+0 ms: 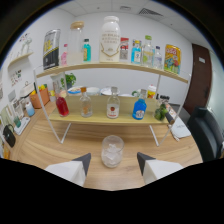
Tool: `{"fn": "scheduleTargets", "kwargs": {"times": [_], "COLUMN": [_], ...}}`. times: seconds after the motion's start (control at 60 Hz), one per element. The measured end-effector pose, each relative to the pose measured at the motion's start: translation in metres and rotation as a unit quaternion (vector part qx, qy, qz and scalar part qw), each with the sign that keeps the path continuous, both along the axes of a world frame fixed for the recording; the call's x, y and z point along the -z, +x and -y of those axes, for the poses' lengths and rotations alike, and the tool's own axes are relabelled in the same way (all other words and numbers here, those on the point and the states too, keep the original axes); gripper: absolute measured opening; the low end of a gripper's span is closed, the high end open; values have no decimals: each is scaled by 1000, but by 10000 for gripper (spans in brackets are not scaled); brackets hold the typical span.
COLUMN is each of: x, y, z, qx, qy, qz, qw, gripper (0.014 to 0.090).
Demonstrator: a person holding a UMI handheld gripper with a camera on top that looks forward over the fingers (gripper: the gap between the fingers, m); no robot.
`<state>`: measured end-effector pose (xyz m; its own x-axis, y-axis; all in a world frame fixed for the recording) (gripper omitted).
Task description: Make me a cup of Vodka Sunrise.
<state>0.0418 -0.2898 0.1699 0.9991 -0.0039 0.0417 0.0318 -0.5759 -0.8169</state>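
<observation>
**A:** Start with the gripper view, since it's the only one you have. Where's your gripper (113, 162) right now?

**B:** You're holding it low over the wooden table (45, 145), fingers spread apart with nothing between the pads. The glass (112, 150) stands on the table just ahead of them, roughly centred on the gap, not touched by either finger.

**A:** What does the glass look like?

**B:** Clear, short and wide, upright, with what look like ice cubes piled inside (no coloured liquid that I can make out). So, judging from that, the drink itself hasn't been started.

**A:** Then what am I reaching for?

**B:** Probably a bottle on the lower shelf (100, 119) beyond the glass. You have a carafe of red liquid (62, 105) towards one end, a small clear bottle (86, 104) next to it, a clear bottle with a red-and-white label (113, 105) straight behind the glass, and a blue bottle (139, 108) further along. I'd guess the labelled clear one is the vodka, though the label can't be read.

**A:** Any advice on the approach?

**B:** Lift over the glass rather than pushing past it, because it sits directly in your line to that bottle. Keep the fingers wide, come in level at the bottle's body below the neck, and centre it before you squeeze. Its neighbours stand near, so go straight in and draw straight back. The upper shelf (60, 70) overhangs, so don't lift high until you're out from under it.
</observation>
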Motion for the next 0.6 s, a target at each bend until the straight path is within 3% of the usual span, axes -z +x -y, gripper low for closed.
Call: {"fn": "scheduleTargets", "kwargs": {"times": [0.333, 0.6], "x": [-7, 0], "y": [-16, -83], "z": [19, 37], "qx": [-9, -26], "qy": [18, 50], "qz": [20, -22], "qw": [1000, 998], "gripper": [866, 867]}}
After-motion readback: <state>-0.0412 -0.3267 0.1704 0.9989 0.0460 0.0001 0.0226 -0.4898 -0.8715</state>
